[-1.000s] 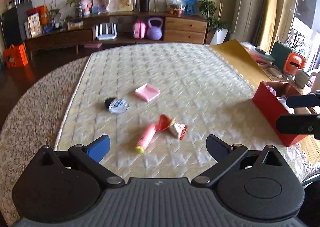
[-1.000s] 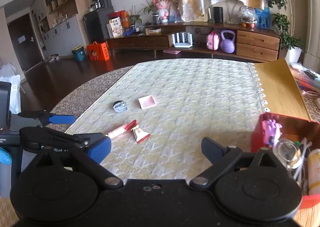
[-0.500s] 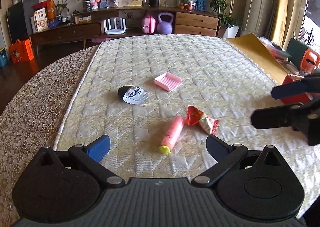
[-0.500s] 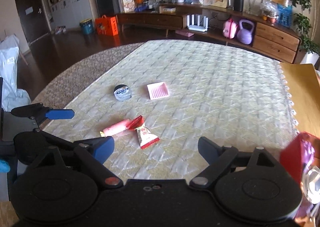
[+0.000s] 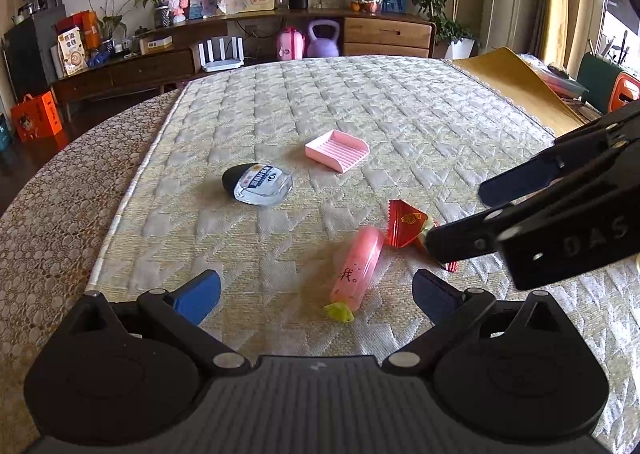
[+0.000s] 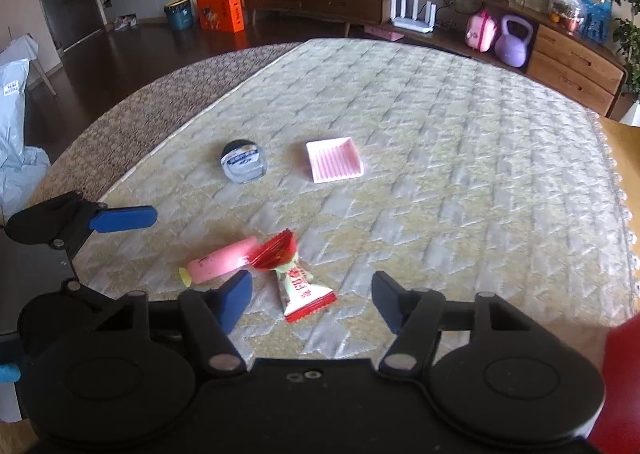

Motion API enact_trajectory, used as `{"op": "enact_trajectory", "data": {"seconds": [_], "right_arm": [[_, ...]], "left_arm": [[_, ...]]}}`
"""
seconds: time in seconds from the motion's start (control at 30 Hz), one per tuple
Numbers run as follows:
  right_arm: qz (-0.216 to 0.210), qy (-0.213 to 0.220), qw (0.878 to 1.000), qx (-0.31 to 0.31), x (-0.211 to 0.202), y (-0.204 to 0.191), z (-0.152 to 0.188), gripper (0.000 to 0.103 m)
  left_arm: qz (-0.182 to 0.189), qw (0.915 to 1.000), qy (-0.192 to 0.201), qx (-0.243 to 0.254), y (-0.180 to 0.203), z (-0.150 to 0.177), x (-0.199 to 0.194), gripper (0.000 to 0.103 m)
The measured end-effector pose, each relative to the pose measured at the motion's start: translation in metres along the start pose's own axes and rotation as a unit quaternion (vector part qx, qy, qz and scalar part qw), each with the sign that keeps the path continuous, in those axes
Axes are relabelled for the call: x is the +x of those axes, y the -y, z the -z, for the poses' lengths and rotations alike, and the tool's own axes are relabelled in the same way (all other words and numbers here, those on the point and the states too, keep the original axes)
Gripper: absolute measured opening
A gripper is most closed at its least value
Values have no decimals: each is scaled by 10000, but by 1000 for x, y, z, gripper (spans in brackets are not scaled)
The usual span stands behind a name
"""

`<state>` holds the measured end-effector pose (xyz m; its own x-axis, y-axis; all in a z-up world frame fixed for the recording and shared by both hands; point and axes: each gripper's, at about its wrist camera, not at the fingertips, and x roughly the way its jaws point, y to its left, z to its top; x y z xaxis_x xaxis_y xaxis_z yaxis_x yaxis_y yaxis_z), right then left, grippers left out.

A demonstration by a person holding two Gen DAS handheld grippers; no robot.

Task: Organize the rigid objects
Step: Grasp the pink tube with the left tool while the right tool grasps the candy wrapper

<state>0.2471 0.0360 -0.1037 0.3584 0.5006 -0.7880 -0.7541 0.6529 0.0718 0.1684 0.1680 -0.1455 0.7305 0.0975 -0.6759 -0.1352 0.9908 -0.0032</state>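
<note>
Both grippers have advanced toward the item cluster since the earlier frames. Left wrist view: left gripper [image 5: 316,288], fingers apart and empty, faces the pink tube [image 5: 357,269]; right gripper [image 5: 460,216], fingers apart, hovers at the red wrapper [image 5: 404,228]. Right wrist view: snack packet [image 6: 303,290] lies between the spread fingers; pink tray [image 6: 334,159] and round case [image 6: 242,161] lie farther off on the quilted cloth [image 6: 460,174]. Step in hand is judged approach; next, lower and close on the packet
</note>
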Motion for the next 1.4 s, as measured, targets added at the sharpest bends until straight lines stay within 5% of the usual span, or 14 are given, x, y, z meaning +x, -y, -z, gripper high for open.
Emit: {"op": "enact_trajectory", "data": {"seconds": [0.27, 0.6, 0.9, 1.4], "right_arm": [[-51, -135, 9999, -50, 16, -3, -5, 39], [-130, -101, 9996, 247, 19, 8, -3, 22], [-86, -19, 9989, 464, 10, 13, 9, 19], [-49, 289, 9947, 983, -47, 27, 42, 18]], "left_arm": [[39, 10000, 36, 14, 1, -1, 7, 96], [231, 9994, 179, 206, 8, -5, 5, 52], [244, 9973, 113, 684, 27, -8, 3, 17], [185, 9989, -153, 415, 42, -17, -11, 16]]}}
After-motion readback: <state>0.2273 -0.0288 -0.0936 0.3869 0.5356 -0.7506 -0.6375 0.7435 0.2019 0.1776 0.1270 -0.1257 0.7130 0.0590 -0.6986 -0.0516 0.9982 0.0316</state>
